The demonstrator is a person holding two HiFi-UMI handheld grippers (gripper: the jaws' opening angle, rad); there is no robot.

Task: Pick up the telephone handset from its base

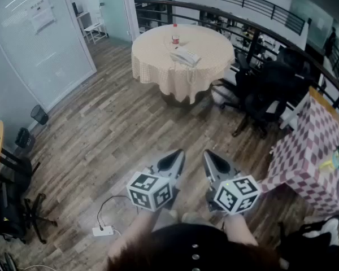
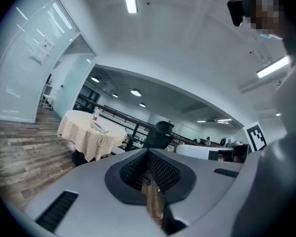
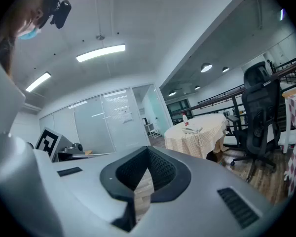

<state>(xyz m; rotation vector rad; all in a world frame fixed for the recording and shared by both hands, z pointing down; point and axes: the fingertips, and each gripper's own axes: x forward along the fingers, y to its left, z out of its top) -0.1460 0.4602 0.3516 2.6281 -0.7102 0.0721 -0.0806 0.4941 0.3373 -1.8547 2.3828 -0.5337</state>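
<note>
Head view: telephone (image 1: pixel 185 56) is seen far off, handset apparently on its base, set on the round cloth-covered bench (image 1: pixel 209 44) with a red-capped bottle (image 1: pixel 175 36) just behind it. The left hand-held gripper (image 1: pixel 172 161) and right hand-held gripper (image 1: pixel 212 160) are held near the body, well apart from it, jaws closed together on nothing. Probably only the approach is in hand; the floor (image 1: pixel 118 134) has to be crossed and the jaws opened before the handset can be gripped.

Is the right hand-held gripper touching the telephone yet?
Apart. Head view: the right hand-held gripper hangs near the person, with wood floor between it and the telephone on the round table.
</note>
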